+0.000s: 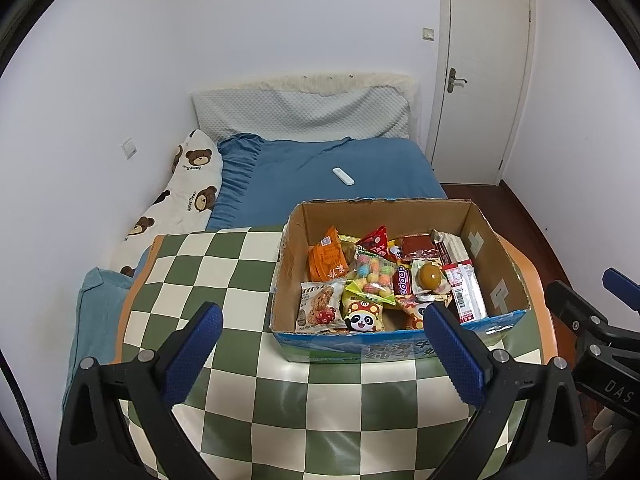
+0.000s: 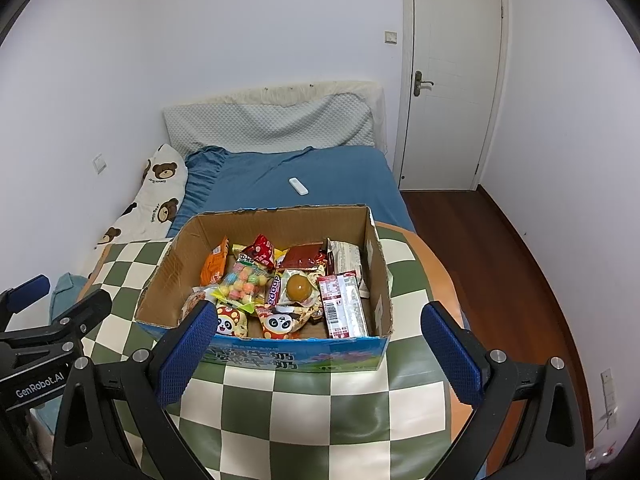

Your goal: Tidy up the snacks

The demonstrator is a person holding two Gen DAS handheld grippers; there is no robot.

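An open cardboard box (image 1: 288, 276) (image 2: 168, 268) with a blue printed front stands on the green-and-cream checkered table (image 1: 224, 288) (image 2: 304, 408). Several snack packets fill it: an orange packet (image 1: 326, 256) (image 2: 212, 264), a bag of coloured candy balls (image 1: 374, 274) (image 2: 242, 284), panda packets (image 1: 362, 318) (image 2: 280, 322), a round brown sweet (image 1: 430, 274) (image 2: 298, 286) and a red-and-white pack (image 1: 464, 290) (image 2: 344, 304). My left gripper (image 1: 322, 350) hangs open above the table, in front of the box's left part. My right gripper (image 2: 320, 348) is open before the box's front wall. Neither holds anything.
Behind the table lies a bed with a blue sheet (image 1: 320, 176) (image 2: 304, 180), a white remote (image 1: 343, 176) (image 2: 298, 186) on it, and a bear-print pillow (image 1: 188, 188) (image 2: 156, 192) at its left. A closed white door (image 1: 480, 80) (image 2: 452, 80) and dark wood floor (image 2: 500, 264) are to the right.
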